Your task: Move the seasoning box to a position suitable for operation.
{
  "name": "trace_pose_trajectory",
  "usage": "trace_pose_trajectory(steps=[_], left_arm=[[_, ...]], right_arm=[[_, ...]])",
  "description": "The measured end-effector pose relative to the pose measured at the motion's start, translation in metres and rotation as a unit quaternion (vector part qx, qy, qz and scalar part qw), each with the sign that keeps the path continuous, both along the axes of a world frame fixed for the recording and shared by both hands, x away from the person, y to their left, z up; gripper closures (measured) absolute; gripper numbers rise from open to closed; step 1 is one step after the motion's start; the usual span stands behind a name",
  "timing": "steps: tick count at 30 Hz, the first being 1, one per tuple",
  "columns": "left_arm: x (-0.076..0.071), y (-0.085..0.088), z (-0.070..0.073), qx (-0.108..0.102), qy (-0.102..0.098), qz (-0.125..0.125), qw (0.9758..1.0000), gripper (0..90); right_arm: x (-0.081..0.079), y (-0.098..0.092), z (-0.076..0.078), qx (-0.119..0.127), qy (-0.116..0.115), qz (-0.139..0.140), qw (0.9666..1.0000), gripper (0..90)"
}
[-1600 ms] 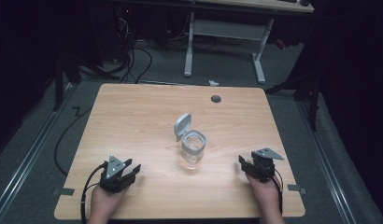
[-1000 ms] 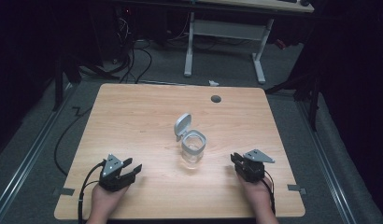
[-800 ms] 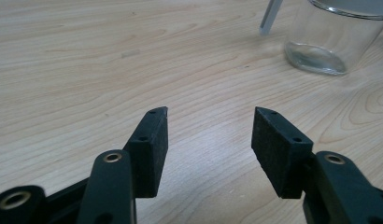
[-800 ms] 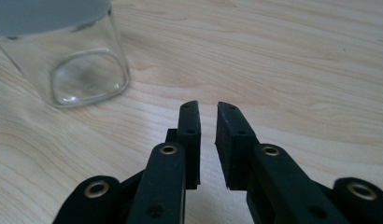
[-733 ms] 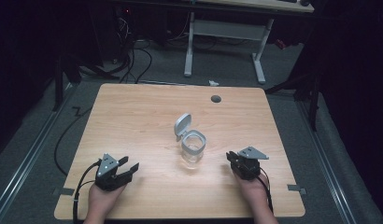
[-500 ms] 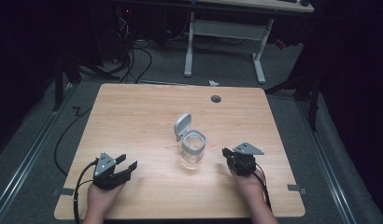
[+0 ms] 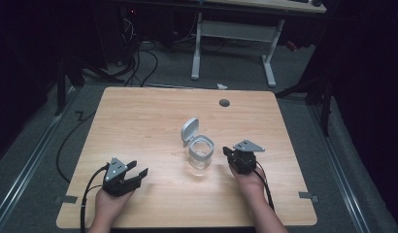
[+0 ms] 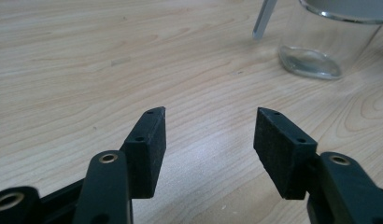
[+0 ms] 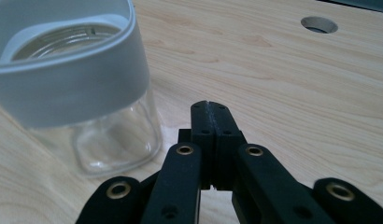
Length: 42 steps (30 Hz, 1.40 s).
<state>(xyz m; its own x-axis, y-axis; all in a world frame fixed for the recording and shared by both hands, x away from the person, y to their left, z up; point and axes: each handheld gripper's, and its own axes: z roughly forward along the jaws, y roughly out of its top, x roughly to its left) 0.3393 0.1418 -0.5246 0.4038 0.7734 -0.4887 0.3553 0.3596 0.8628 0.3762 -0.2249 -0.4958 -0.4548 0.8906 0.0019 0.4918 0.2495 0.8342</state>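
Near edge: two hands on black grippers. Left gripper point(image 7: 137, 169), matte black with square pads, jaws spread wide over bare wood, just opened further, nothing between them. Right gripper point(image 7: 227, 152), same black links with brass-coloured rivets, jaws pressed together, just closed on nothing, tip just right of the jar point(image 7: 200, 155) without touching.

Mid-table: jar of clear glass, rounded-square, thick base, empty, ringed by a smooth grey collar; grey flip lid point(image 7: 189, 130) hinged open, standing up on the far-left side.

Table point(image 7: 139, 116): pale wood-grain top, smooth, rounded corners, round cable hole point(image 7: 224, 103) toward the far right.

Beyond: grey carpet, black cables point(image 7: 143, 60) on the floor at far left, white legs of a desk point(image 7: 236, 34), dark room behind. No readable writing.
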Motion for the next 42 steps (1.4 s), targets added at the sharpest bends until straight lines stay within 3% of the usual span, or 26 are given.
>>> trace_pose_trajectory(steps=[6, 10, 17, 35, 42], left_arm=[[-0.004, -0.003, -0.002, -0.004, 0.011, 0.000, 0.9999, 46.3], [-0.006, -0.001, -0.001, -0.003, 0.010, 0.005, 0.9999, 50.3], [-0.007, 0.000, -0.002, 0.000, 0.005, 0.012, 0.9999, 51.4], [-0.008, -0.004, -0.002, 0.004, 0.003, 0.005, 1.0000, 50.1], [-0.009, -0.009, -0.003, 0.018, 0.001, -0.002, 0.9998, 49.7]], right_arm=[[0.013, 0.016, 0.000, 0.007, 0.001, 0.013, 0.9999, 89.8], [0.019, 0.025, 0.001, -0.001, -0.003, 0.020, 0.9998, 89.8], [0.017, 0.028, 0.003, -0.001, -0.011, 0.029, 0.9995, 89.8], [-0.016, 0.042, 0.000, 0.012, -0.029, 0.060, 0.9977, 89.6], [-0.029, 0.050, -0.001, 0.017, -0.037, 0.075, 0.9964, 89.5]])
